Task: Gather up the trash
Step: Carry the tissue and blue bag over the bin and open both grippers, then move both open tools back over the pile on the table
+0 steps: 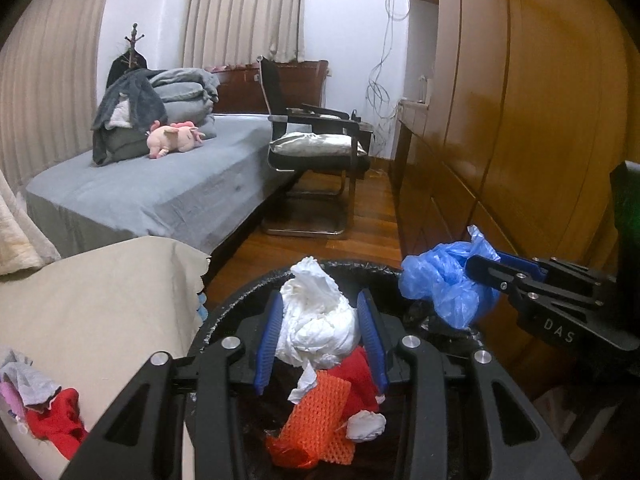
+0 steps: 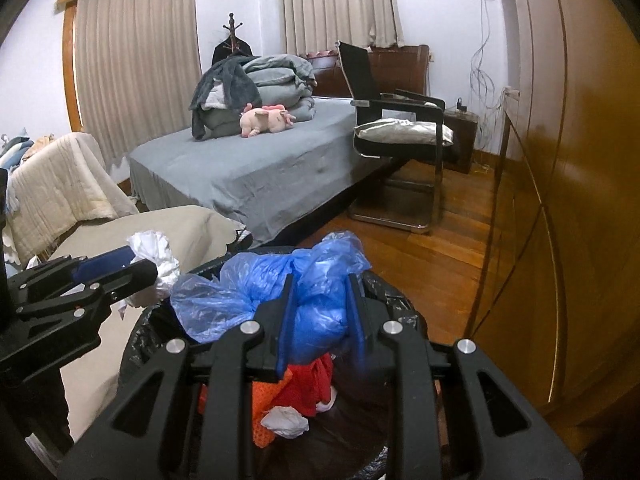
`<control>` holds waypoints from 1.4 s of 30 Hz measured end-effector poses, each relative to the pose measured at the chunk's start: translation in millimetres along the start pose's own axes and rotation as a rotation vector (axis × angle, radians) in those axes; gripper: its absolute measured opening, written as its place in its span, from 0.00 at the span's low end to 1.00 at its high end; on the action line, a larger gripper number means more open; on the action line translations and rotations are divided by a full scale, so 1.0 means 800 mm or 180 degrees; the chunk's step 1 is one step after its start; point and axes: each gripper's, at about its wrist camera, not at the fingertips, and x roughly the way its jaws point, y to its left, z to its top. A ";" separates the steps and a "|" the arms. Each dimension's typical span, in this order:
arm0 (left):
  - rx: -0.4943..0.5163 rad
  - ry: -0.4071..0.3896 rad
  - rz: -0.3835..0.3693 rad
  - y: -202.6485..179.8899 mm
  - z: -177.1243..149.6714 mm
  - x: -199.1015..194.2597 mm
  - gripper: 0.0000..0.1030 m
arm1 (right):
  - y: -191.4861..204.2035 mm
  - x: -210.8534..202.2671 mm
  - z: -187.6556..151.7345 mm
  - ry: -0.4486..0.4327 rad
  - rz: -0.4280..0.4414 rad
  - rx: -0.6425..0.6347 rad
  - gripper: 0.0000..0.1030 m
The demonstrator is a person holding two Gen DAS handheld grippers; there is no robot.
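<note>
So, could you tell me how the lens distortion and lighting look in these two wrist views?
Left wrist view: strong fisheye bending of the wardrobe and curtains, dark vignette at the corners, soft glare on the wardrobe. Right wrist view: same bowing, wardrobe sheen, and the right pad looks slightly smeared beside the blue bag.

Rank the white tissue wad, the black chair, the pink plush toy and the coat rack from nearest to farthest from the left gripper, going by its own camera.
1. White tissue wad, clamped in the left gripper, over the bin.
2. Black chair, ahead, beside the bed.
3. Pink plush toy, on the bed, left.
4. Coat rack, by the far wall.
</note>
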 end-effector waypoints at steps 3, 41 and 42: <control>-0.0016 0.0025 -0.0003 0.003 -0.001 0.004 0.37 | 0.001 0.006 -0.002 0.0027 -0.0017 0.0005 0.26; -0.0651 -0.0275 0.1056 0.156 -0.051 -0.164 0.94 | 0.150 -0.004 0.029 -0.0119 0.0568 -0.0209 0.95; -0.0679 -0.0276 0.1095 0.162 -0.054 -0.168 0.94 | 0.161 0.000 0.031 -0.0114 0.0595 -0.0239 0.95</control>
